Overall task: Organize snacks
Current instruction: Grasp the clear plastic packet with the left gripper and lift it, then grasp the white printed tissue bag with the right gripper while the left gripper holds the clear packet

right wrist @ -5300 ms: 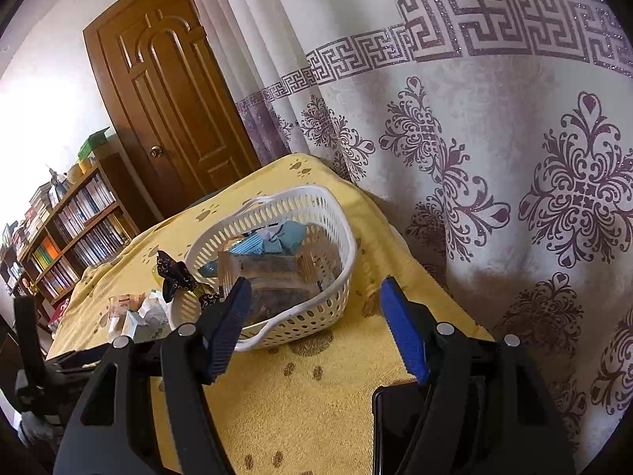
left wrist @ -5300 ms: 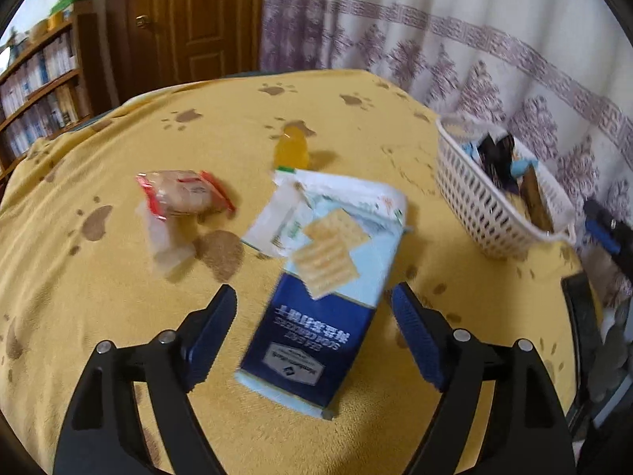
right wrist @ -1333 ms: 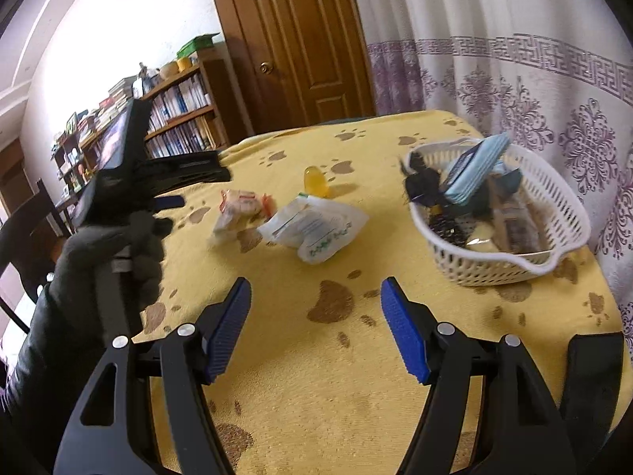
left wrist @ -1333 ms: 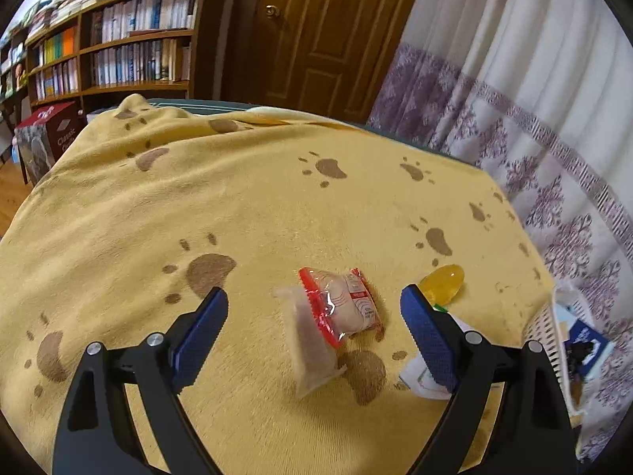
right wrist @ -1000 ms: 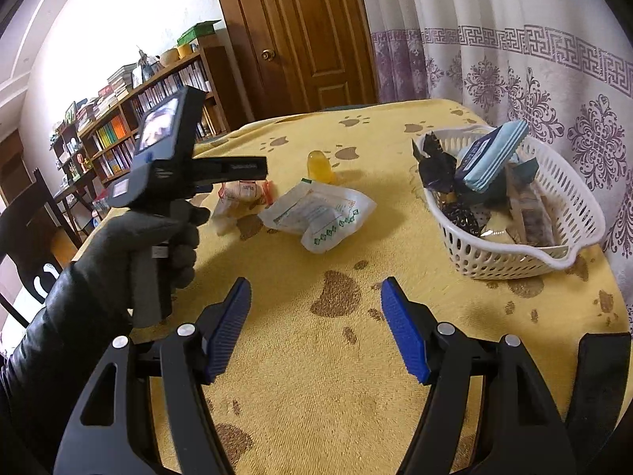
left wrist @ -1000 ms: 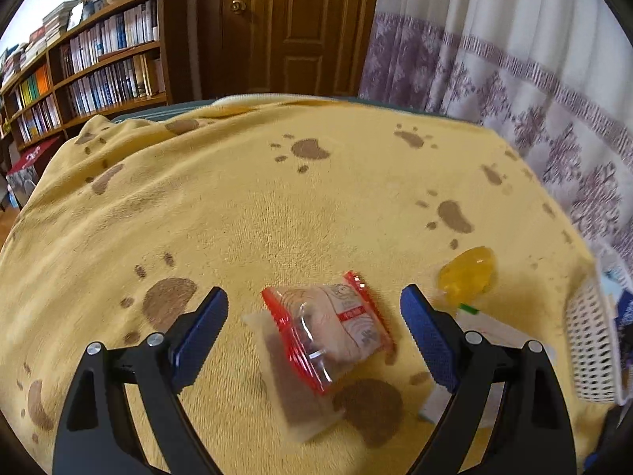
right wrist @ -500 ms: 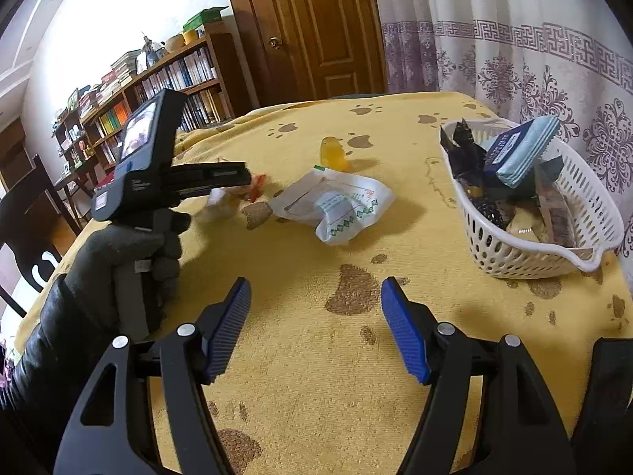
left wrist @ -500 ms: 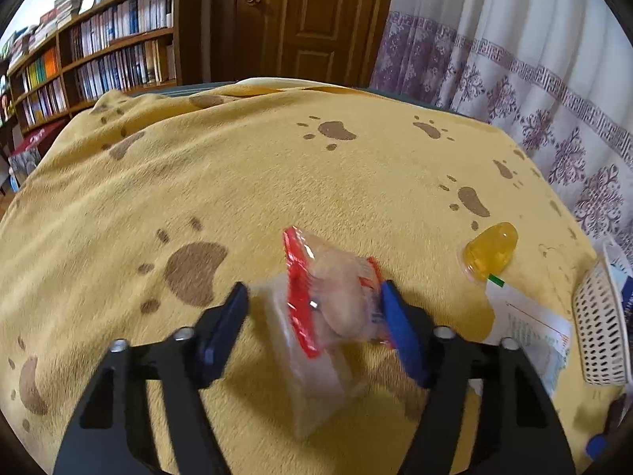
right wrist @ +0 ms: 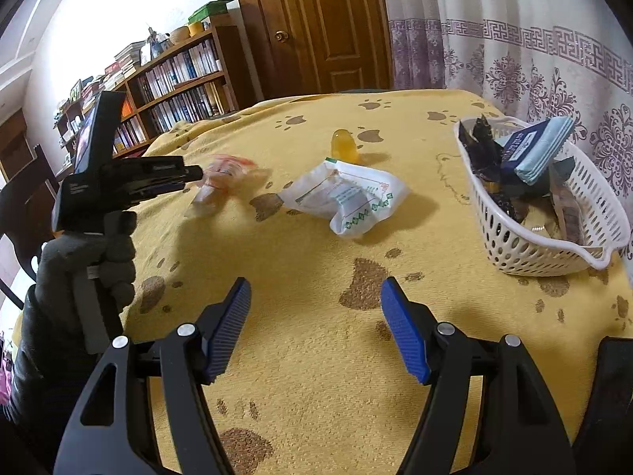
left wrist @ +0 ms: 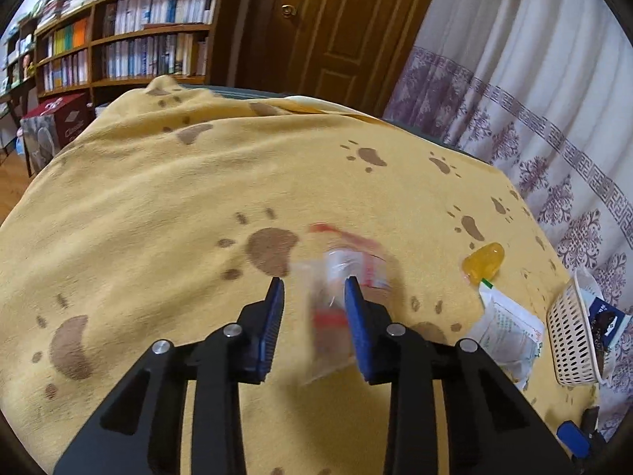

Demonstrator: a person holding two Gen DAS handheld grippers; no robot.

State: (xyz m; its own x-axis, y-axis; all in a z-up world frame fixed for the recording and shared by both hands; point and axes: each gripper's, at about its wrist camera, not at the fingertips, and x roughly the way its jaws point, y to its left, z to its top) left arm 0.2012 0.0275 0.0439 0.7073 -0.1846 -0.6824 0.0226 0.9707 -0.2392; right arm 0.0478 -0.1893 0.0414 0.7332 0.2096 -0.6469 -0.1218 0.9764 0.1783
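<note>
A red-and-clear snack packet (left wrist: pixel 340 277) lies blurred on the yellow paw-print cloth, together with a clear wrapper. My left gripper (left wrist: pixel 312 301) has its blue pads closing around the packet, with a gap still between them; the packet also shows in the right wrist view (right wrist: pixel 221 176), at the left gripper's tip. A white basket (right wrist: pixel 554 253) at the right holds several snacks, with a blue cracker pack on top. A white-and-green packet (right wrist: pixel 348 198) and a yellow jelly cup (right wrist: pixel 344 142) lie mid-table. My right gripper (right wrist: pixel 314 326) is open and empty above the cloth.
The basket (left wrist: pixel 569 340) sits at the table's right edge by a patterned curtain (right wrist: pixel 534 51). A bookshelf (left wrist: pixel 138 51) and a wooden door (left wrist: pixel 340 27) stand behind the table. A dark object (right wrist: pixel 609 396) lies at the near right corner.
My left gripper's jaws have narrowed sharply around the red snack packet, which now looks blurred and shifted. The right gripper has stayed open and drifted slightly.
</note>
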